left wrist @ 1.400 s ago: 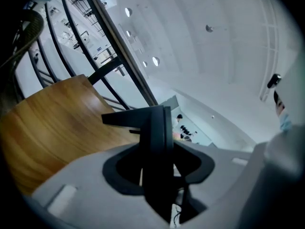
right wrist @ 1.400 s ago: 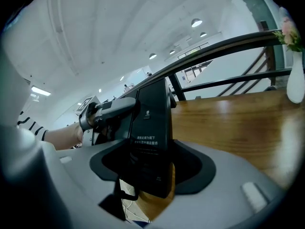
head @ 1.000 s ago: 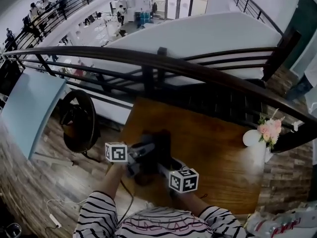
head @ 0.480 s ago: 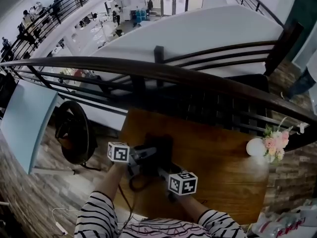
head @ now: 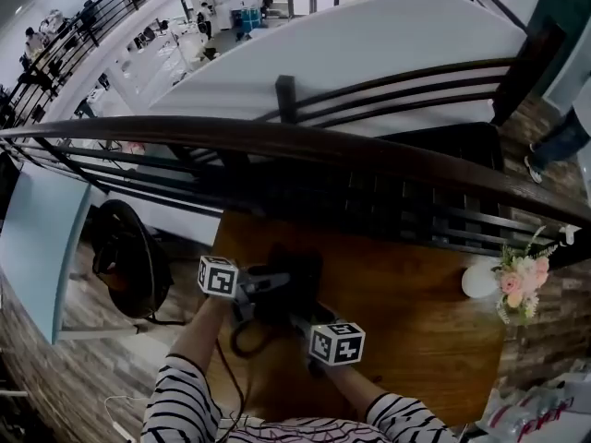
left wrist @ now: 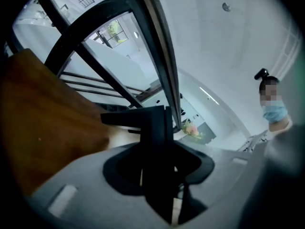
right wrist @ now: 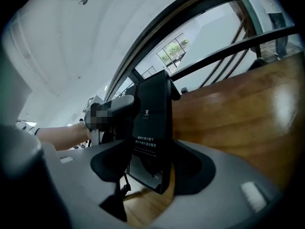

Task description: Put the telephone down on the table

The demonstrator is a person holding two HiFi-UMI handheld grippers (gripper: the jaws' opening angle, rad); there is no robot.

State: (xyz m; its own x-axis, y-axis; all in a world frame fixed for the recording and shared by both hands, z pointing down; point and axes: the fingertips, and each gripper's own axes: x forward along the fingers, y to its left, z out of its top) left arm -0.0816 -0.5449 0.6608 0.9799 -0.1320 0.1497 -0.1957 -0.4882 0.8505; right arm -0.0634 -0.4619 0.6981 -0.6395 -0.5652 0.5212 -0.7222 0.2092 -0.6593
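Note:
The black telephone (head: 292,278) hangs low over the near left part of the wooden table (head: 406,321), gripped from both sides. My left gripper (head: 261,289) is shut on its left side, where a dark bracket-like part of the telephone (left wrist: 155,128) fills the space between the jaws. My right gripper (head: 301,318) is shut on the base of the telephone (right wrist: 151,128), whose labelled underside faces that camera. A black cord (head: 242,340) loops down from the phone. Whether the phone touches the wood I cannot tell.
A white vase of pink flowers (head: 515,281) stands at the table's far right edge. A dark curved railing (head: 323,144) runs just behind the table. A black round chair (head: 125,258) sits on the floor to the left. A masked person (left wrist: 274,109) stands beyond.
Both grippers have carried the telephone forward and lower over the table, nearer its far edge. The grip on it looks the same.

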